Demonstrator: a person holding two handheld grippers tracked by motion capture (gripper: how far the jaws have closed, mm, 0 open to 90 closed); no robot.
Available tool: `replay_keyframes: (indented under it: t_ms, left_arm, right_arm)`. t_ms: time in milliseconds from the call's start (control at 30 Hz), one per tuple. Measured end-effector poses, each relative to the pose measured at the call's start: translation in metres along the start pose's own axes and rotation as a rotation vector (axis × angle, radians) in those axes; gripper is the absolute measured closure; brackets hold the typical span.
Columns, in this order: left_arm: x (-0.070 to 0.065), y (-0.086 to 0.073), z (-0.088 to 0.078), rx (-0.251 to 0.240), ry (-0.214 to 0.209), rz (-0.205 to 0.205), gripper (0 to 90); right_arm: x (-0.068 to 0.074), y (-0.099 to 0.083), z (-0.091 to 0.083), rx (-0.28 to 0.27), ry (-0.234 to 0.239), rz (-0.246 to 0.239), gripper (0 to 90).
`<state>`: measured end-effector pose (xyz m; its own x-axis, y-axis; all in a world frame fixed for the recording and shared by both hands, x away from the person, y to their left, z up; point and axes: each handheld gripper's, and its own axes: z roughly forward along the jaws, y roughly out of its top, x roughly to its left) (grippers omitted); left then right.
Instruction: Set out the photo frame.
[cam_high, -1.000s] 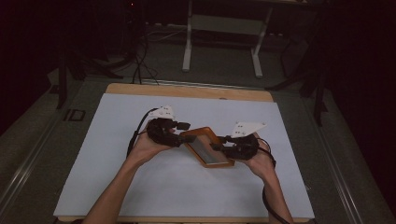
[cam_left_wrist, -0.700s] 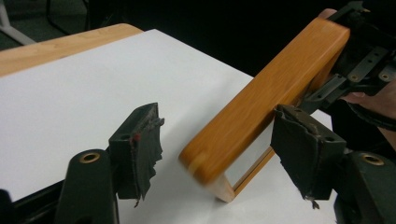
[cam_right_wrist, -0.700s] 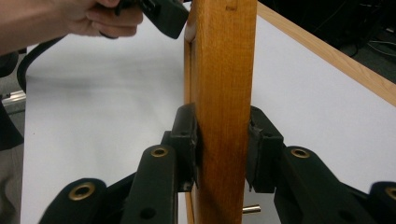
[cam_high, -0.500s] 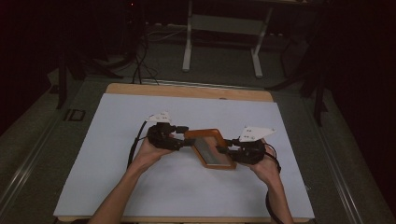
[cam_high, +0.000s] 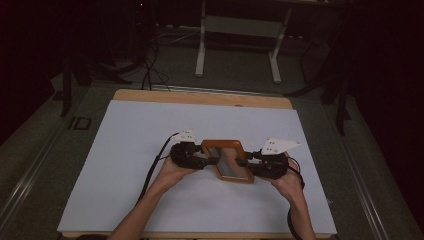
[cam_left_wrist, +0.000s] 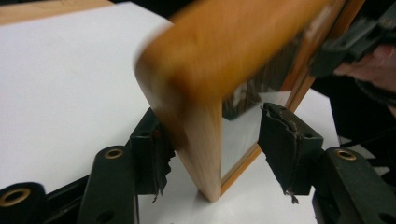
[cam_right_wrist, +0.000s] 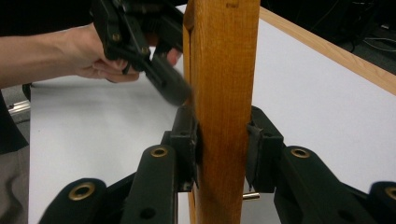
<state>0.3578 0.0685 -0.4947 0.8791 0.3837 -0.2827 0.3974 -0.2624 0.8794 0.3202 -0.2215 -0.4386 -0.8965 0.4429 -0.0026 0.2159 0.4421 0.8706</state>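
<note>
Squaring up since earlier: wooden frame (cam_high: 229, 160)

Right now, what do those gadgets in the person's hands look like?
Each is a black handheld clamp. The left gripper trails a dark cable; the right gripper carries a pale three-cornered plate. The jaws have brass-ringed holes and worn black pads. Forearms are bare.

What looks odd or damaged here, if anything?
The black padding on the left gripper looks torn: ragged shreds hang from its fingertips. The wooden picture frame it straddles seems intact, though blurred.
</note>
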Motion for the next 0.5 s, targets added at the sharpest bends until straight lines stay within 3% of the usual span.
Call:
replay_keyframes:
  t_ms: [133,200,400,500]
  left_arm:
    - [-0.0018,-0.0052,0.0071,0.028,0.015,0.014,40.7]
    - [-0.003,-0.005,0.0076,0.028,0.018,0.024,47.0]
    - [-0.0063,-0.0077,0.0054,0.028,0.056,0.032,53.2]
    - [-0.0046,-0.0083,0.003,0.016,0.09,0.007,61.1]
  right_arm:
    - [0.0007,-0.0004,-0.0001,-0.002,0.001,-0.003,68.4]
    - [0.0013,-0.0009,-0.0007,0.0,-0.002,-0.004,68.4]
    - [-0.0001,-0.0035,-0.003,0.002,-0.02,0.014,68.3]
    - [-0.0014,-0.005,-0.0048,0.01,-0.046,0.037,68.0]
